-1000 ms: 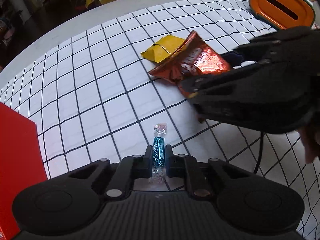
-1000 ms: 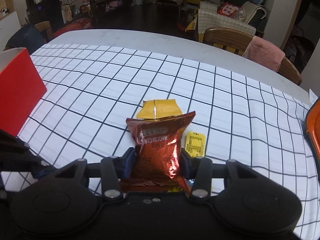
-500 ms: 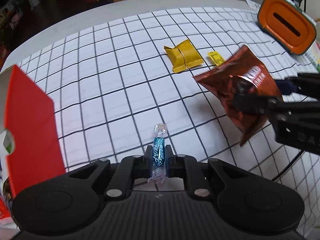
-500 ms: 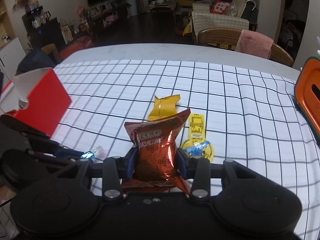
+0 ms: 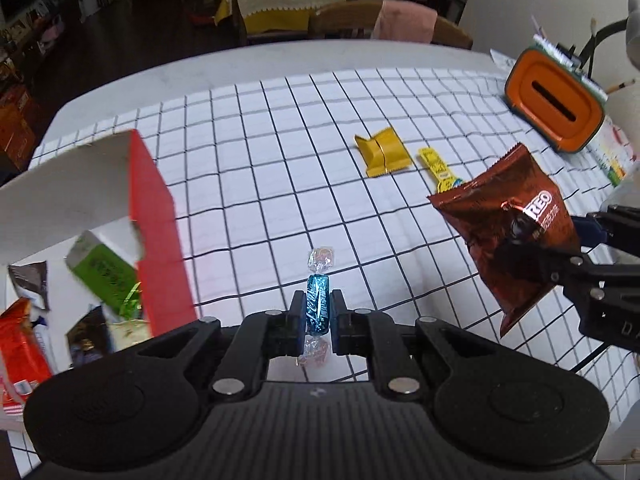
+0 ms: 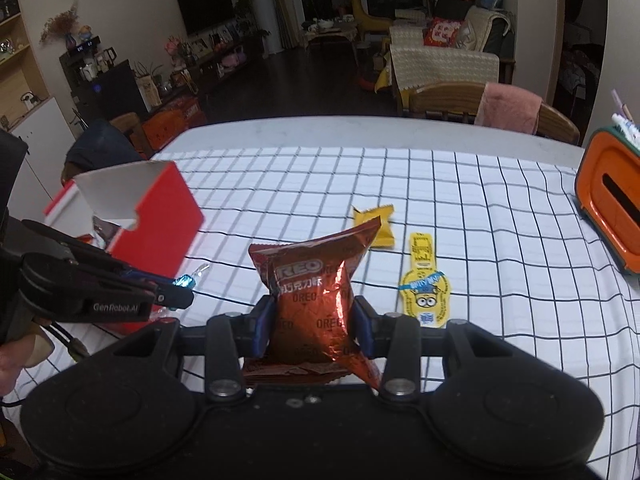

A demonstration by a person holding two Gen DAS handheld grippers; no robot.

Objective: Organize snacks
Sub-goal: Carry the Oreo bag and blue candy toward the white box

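Note:
My left gripper [image 5: 317, 322] is shut on a small blue-wrapped candy [image 5: 318, 307], held above the checked tablecloth. My right gripper [image 6: 314, 322] is shut on a brown Oreo bag [image 6: 314, 292], also lifted off the table; the same Oreo bag [image 5: 516, 236] shows at the right of the left wrist view. The left gripper [image 6: 176, 294] with the candy [image 6: 186, 280] appears at the left of the right wrist view. An open red box [image 5: 154, 216] with several snack packs inside stands at the left. A yellow packet [image 5: 382, 152] and a yellow Minion sachet [image 6: 424, 284] lie on the cloth.
An orange tissue holder [image 5: 554, 106] stands at the table's far right. The red box [image 6: 160, 220] has its white flap raised. Chairs, one draped with a pink towel [image 6: 508, 108], stand beyond the far edge. The checked tablecloth [image 5: 260, 168] covers the table.
Both grippers have risen and moved left toward the red box, each keeping its snack. The Oreo bag has come off the yellow packet, and the box's open inside has come into view.

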